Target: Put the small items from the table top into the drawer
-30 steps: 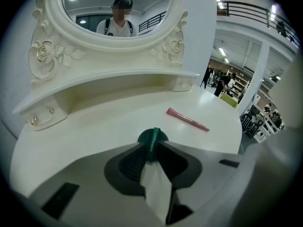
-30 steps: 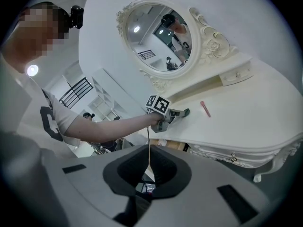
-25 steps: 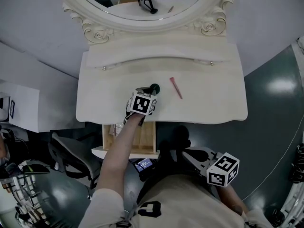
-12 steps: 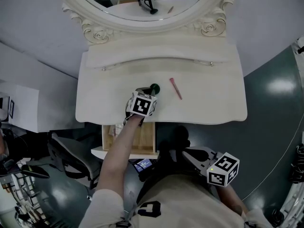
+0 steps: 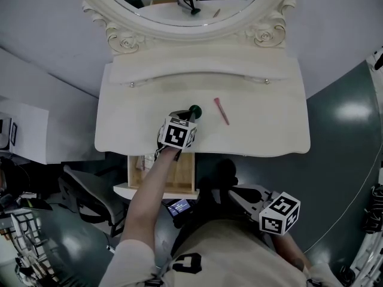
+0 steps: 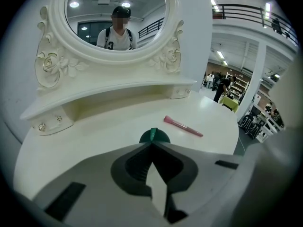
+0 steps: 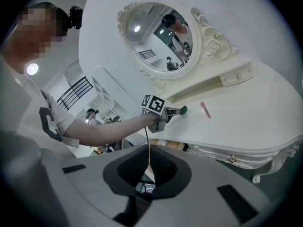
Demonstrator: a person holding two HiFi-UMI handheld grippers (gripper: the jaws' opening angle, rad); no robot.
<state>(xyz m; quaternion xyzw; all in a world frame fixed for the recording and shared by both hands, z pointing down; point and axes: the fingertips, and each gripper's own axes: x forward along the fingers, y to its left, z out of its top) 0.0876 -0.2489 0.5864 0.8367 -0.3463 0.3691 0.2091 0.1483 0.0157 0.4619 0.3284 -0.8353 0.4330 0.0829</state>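
Pickup under way.
Fingers of the left gripper [image 6: 151, 144] pinch the green piece [image 6: 159, 137]; the pink stick [image 5: 222, 110] lies beyond them, untouched; the right gripper [image 7: 148, 150] is closed, empty; the drawer [image 5: 182, 175] stands open.

On the table top [image 5: 263, 121] the round item [image 5: 195, 110] lies left of the stick [image 5: 221, 110] (drawer [image 5: 183, 172] below).

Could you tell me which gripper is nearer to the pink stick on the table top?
Left. The left gripper is on the table top just beside the pink stick, shut on a green item; the right gripper is off the table, near the person's body.
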